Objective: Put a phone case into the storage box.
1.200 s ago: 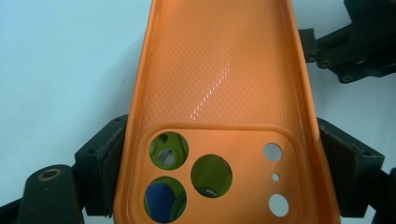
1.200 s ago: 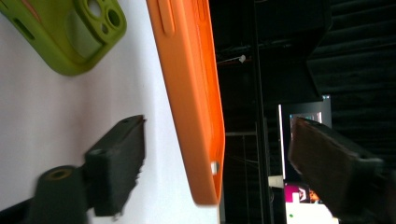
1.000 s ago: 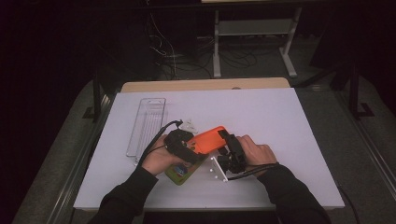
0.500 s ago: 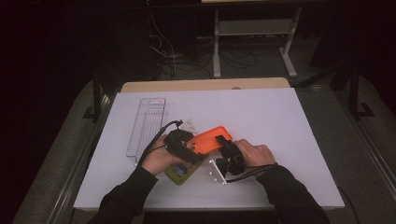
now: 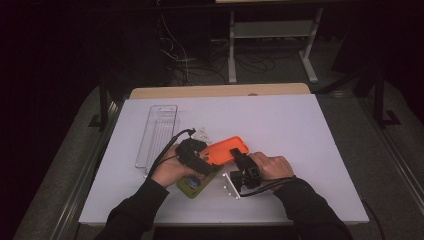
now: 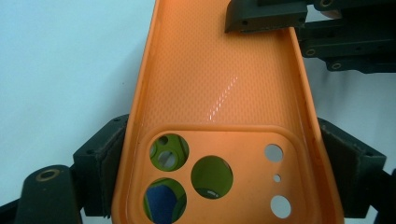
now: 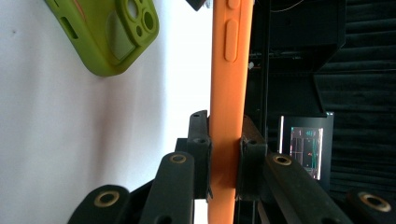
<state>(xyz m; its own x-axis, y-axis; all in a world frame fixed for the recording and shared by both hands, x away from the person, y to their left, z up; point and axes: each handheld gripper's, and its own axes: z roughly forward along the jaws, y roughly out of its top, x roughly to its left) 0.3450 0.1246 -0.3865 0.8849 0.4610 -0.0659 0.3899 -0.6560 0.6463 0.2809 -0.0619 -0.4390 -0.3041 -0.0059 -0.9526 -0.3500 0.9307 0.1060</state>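
Right gripper (image 5: 239, 159) has just been closing its jaws, and they now pinch the edge of the orange phone case (image 5: 226, 150); a second ago they stood apart around that end. Both hands sit about where they were, and the case has hardly shifted.

Right gripper view: both jaws press the case's thin side wall (image 7: 227, 107), case seen edge-on with its side buttons up ahead.

Left gripper (image 5: 197, 161) holds the other end, jaws spread wide across the case's width at the camera-cutout end. Left gripper view: pads against both long rims, inside of the case (image 6: 219, 93) facing the camera, right gripper's jaw tip (image 6: 264, 16) at the far end.

Case is held between the two grippers just above the white tabletop (image 5: 300, 130), near its front middle.

Green phone case (image 5: 197, 184) lies on the tabletop under the left hand (image 5: 170, 170), showing through the cutouts. Clear plastic tray (image 5: 157, 132) lies to the left, well apart. Small white part (image 5: 202, 133) sits just behind the left gripper.
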